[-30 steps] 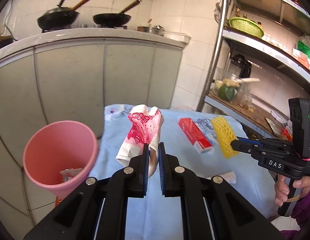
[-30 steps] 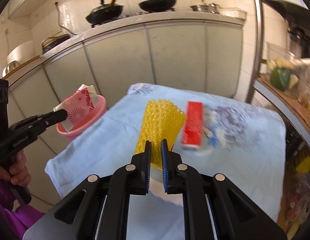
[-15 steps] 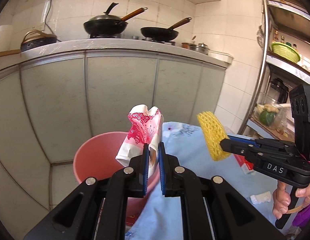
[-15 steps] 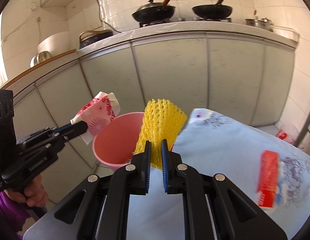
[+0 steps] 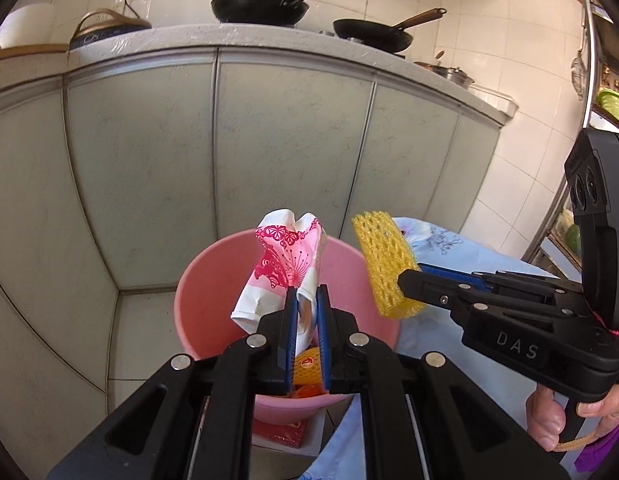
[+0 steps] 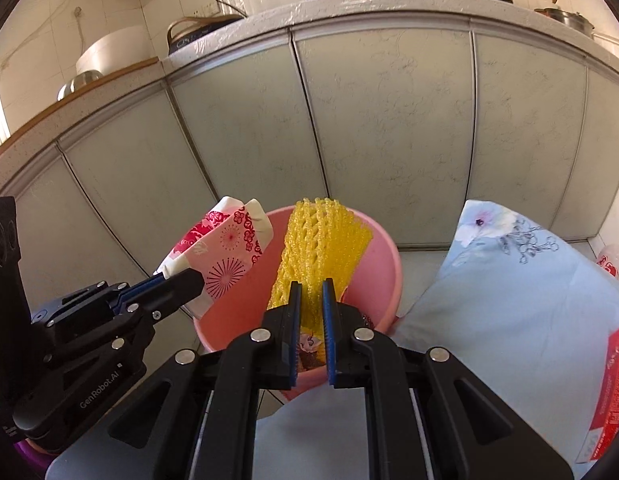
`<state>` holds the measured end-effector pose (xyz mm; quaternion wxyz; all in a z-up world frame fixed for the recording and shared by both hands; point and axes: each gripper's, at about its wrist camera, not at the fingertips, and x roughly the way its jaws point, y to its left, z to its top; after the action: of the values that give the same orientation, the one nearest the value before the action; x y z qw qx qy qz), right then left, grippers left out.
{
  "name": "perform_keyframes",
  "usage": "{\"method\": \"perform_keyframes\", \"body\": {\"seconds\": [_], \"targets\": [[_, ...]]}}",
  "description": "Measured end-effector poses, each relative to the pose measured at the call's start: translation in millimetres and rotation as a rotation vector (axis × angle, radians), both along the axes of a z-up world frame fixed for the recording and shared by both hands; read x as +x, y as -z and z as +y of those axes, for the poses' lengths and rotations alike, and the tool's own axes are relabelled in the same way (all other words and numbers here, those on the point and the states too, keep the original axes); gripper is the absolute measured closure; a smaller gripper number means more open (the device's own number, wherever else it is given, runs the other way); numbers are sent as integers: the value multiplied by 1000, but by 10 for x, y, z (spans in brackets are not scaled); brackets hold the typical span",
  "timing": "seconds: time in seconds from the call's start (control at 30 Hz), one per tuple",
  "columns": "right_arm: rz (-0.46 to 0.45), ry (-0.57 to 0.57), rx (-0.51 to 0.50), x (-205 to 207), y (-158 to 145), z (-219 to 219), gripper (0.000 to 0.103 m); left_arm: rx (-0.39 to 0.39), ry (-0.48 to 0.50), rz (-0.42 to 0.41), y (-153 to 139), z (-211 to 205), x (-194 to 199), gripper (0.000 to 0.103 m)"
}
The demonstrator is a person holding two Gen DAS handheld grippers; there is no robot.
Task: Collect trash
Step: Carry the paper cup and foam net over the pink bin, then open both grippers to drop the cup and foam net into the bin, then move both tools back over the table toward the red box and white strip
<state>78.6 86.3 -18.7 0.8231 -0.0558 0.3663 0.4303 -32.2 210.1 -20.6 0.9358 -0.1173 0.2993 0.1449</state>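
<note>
Bin [image 5: 213,280] left of table [image 6: 509,300]

The bucket [image 5: 213,280] is pink. The paper cup [image 5: 283,264] is white and pink, with dark pink flowers and round bursts of thin lines on it. The foam net [image 6: 321,240] is bright yellow, with little holes all over like a honeycomb. The left gripper [image 5: 307,300] is black with blue pads, and so is the right gripper [image 6: 311,300]. The cloth [image 6: 509,300] is light blue, with a white flower and thin grey sprigs printed near its edge. The box [image 6: 609,392] on the cloth is red. The cupboard doors [image 5: 289,152] are pale grey-green. The wall tiles [image 5: 521,128] are white. The pans [image 5: 261,4] are black with brown handles.
</note>
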Motion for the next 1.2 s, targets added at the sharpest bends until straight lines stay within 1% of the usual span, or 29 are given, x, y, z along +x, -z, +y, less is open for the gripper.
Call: {"method": "perform_keyframes", "body": {"seconds": [0.23,0.4,0.47,0.53,0.6,0.63,0.7,0.8,0.9,0.93,1.0,1.03,1.07,1.2], "targets": [[29,-12,-51,94,246,211,92,-17,-33,49,208,125,179,94],[38,-17,-75,147,347,285,92,-20,-57,73,308,189,260,93],[42,-19,-83,174,376,305,92,-12,-59,82,324,200,283,89],[49,-14,-85,196,378,311,92,-1,-72,90,333,204,297,79],[57,-13,-76,208,377,301,92,-3,-79,87,321,202,298,75],[60,-15,-70,211,372,291,92,-3,-80,85,312,205,299,71],[65,-19,-72,219,369,288,91,2,-86,84,304,199,290,67],[62,-24,-73,204,342,291,90,12,-87,79,269,172,271,65],[51,-32,-72,167,306,297,86,33,-92,71,225,159,226,65],[47,-38,-69,154,290,301,80,35,-91,68,211,157,215,65],[41,-44,-65,134,265,308,74,37,-95,64,183,154,192,65],[36,-49,-63,124,248,317,69,37,-97,62,170,156,179,65],[33,-52,-64,119,236,324,68,36,-101,59,152,162,162,65],[20,-49,-54,92,179,292,68,36,-110,42,78,176,71,65]]}}
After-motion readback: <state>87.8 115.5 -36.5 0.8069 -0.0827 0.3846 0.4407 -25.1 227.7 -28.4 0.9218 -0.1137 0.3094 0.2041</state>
